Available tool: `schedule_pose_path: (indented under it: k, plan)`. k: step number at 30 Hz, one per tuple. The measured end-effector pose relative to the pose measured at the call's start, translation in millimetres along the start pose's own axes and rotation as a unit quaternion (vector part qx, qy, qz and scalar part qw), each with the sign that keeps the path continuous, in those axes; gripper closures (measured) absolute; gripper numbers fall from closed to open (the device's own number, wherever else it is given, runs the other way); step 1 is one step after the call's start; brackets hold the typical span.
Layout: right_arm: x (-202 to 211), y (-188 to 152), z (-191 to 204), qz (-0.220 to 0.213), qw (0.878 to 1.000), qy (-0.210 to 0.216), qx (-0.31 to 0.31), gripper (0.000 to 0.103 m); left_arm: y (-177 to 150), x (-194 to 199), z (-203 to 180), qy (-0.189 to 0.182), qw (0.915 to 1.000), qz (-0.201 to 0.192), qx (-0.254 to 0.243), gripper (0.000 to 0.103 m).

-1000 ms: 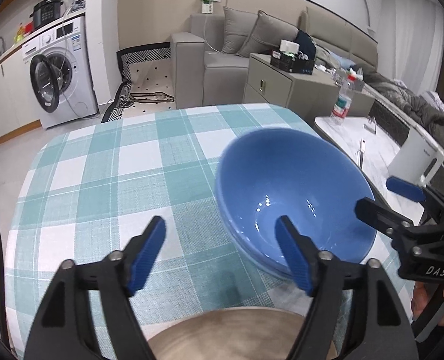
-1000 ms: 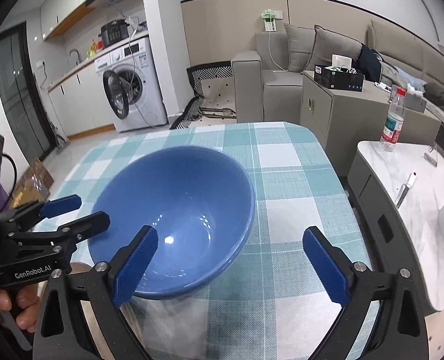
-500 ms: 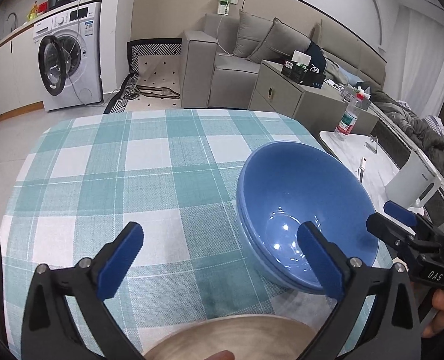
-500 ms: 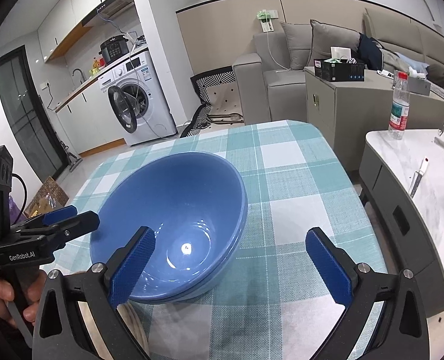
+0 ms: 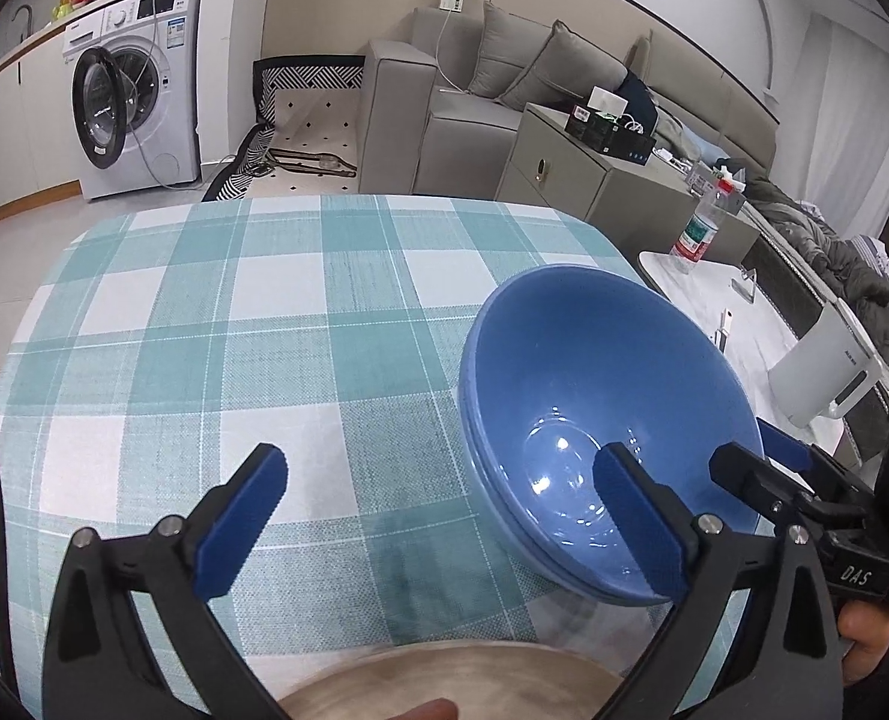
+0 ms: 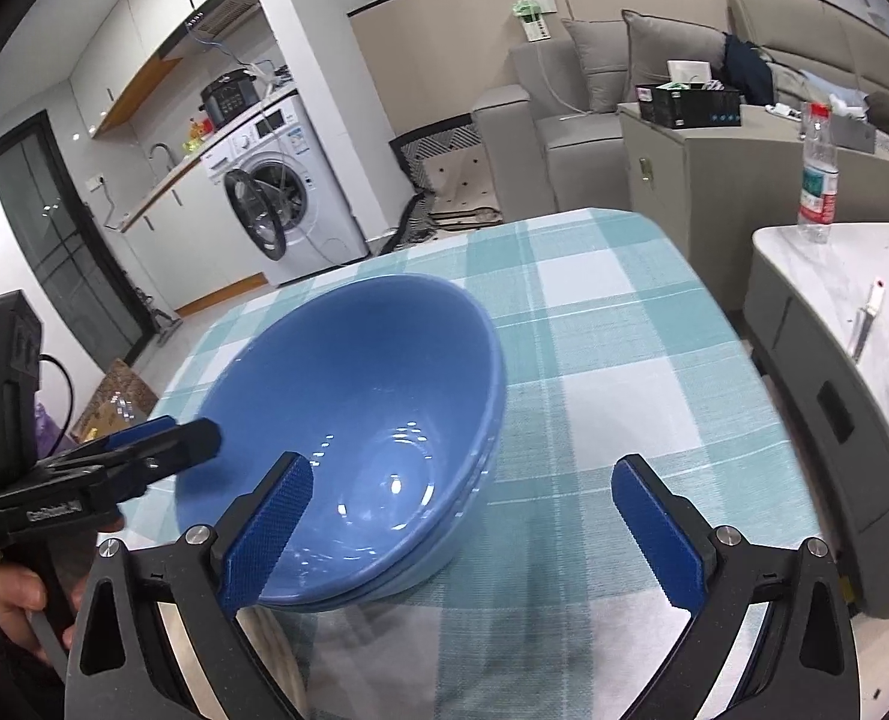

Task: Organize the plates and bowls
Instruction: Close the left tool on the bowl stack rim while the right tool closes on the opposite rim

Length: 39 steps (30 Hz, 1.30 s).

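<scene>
Two blue bowls (image 5: 594, 372) sit nested on the teal checked tablecloth (image 5: 204, 330), toward its right edge. My left gripper (image 5: 438, 462) is wide and its jaws are closing a little. The right pad hangs over the bowl's inside, the left pad over bare cloth, and neither presses on the bowl. In the right wrist view the blue bowls (image 6: 354, 372) lie left of centre. My right gripper (image 6: 462, 471) stands open, its left pad in front of the bowl's near wall, its right pad over cloth. A tan plate (image 5: 444, 684) shows at the bottom edge.
A marble side table (image 6: 834, 300) with a water bottle (image 6: 816, 180) stands right of the table, with a white kettle (image 5: 828, 372) on it. A washing machine (image 5: 132, 96) and grey sofa (image 5: 444, 84) stand behind. A hand (image 6: 12, 588) holds the left gripper.
My left gripper's jaws have spread much wider and stand off the bowl. The upper bowl has settled into the lower one. Both views have drawn back slightly.
</scene>
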State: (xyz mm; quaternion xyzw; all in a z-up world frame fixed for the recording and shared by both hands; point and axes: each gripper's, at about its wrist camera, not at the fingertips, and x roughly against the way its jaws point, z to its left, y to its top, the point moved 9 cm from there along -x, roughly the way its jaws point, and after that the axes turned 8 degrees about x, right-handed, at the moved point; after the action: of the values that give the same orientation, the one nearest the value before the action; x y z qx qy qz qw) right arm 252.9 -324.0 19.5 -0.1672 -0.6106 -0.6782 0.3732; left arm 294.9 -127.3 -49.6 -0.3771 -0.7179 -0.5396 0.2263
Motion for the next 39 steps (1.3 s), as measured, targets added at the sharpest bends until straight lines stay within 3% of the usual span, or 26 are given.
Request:
schedule_pose_path:
  k: [3,6,9,11,14,18,39]
  plan:
    - [-4,-1,2,0.004,1.0,0.011,-0.007,0.002,-1,-1,-2,-0.001,1.0,0.002,-0.005,0.007]
    - [-8,-3,4,0.009,1.0,0.022,-0.009,0.016,-5,-3,-8,-0.014,0.9998,0.013,-0.012,0.019]
    - [-10,-4,7,0.013,0.999,0.029,-0.01,0.023,-9,-5,-14,-0.022,0.9994,0.019,-0.018,0.035]
    - [-11,-5,10,0.014,0.999,0.038,-0.011,0.033,-11,-7,-17,-0.024,0.9992,0.024,-0.02,0.049]
    - [-10,-4,12,0.012,0.999,0.042,-0.01,0.035,-14,-8,-22,-0.025,0.9989,0.028,-0.028,0.059]
    - [-8,-4,16,0.007,0.999,0.043,-0.001,0.042,-15,-5,-30,-0.025,0.9984,0.022,-0.046,0.062]
    - [2,-1,17,-0.001,0.999,0.033,0.011,0.043,-16,-1,-32,-0.004,0.9985,0.013,-0.053,0.062]
